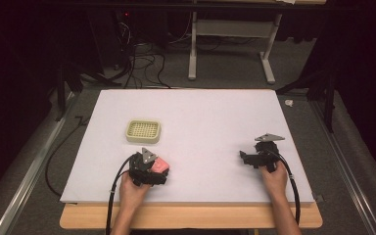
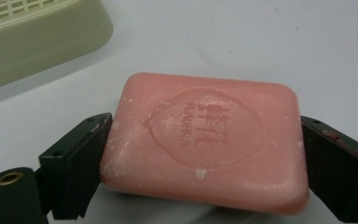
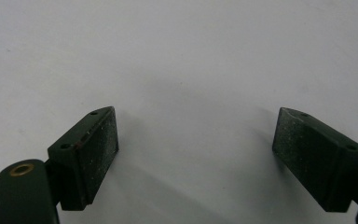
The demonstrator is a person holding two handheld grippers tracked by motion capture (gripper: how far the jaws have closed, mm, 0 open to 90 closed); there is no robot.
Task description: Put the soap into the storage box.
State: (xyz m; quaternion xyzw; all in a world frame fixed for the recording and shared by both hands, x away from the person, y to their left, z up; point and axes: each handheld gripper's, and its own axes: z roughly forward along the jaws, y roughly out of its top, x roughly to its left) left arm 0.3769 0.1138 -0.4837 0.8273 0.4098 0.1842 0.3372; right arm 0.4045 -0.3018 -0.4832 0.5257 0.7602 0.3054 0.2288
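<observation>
A pink bar of soap (image 2: 205, 140) with a stamped round emblem sits between the two black jaws of my left gripper (image 2: 203, 161), which press against its short ends. From above, the soap (image 1: 160, 164) shows at the front left of the white board, under my left gripper (image 1: 152, 169). A cream slatted soap dish (image 1: 143, 130) lies just beyond it, and its corner (image 2: 37, 37) appears at the upper left of the left gripper view. My right gripper (image 1: 247, 157) rests at the front right, and in its own view the gripper (image 3: 196, 140) stands open over bare white surface.
The white board (image 1: 200, 122) lies on a wooden table (image 1: 191, 218). Cables and a white frame stand (image 1: 230, 49) lie on the floor beyond the far edge. A metal rail (image 1: 29, 166) runs along the left side.
</observation>
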